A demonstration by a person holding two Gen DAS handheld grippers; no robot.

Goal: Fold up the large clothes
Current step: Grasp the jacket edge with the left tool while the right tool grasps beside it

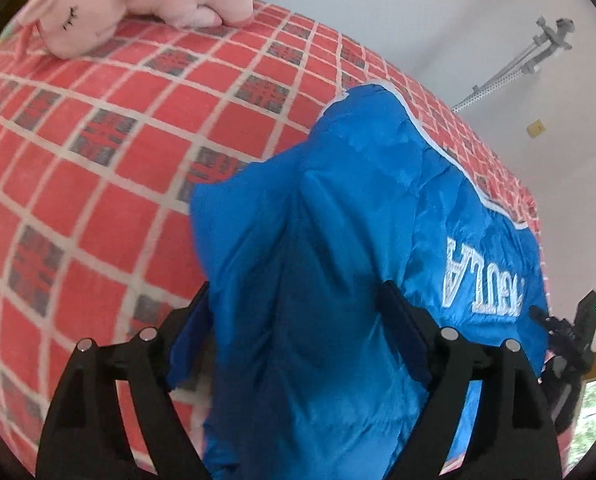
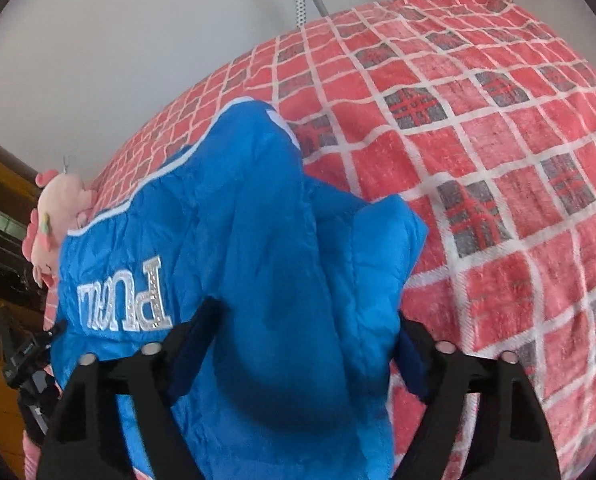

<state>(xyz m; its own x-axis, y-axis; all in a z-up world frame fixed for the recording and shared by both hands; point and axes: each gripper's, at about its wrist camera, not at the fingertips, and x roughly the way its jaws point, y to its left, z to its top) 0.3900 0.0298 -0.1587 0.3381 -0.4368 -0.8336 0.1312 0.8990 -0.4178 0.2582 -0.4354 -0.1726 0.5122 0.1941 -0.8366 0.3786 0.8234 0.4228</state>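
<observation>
Blue jacket (image 1: 318,240) bunches between both grippers' wide fingers (image 1: 402,332), unpinched; soft, slippery, light, so best gripped at its white-piped hem beyond them

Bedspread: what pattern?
Red checks with white grid lines and grey plaid squares on the bedspread; clearest in right wrist view.

Jacket (image 1: 338,240) lettering partly hidden, folds
</observation>
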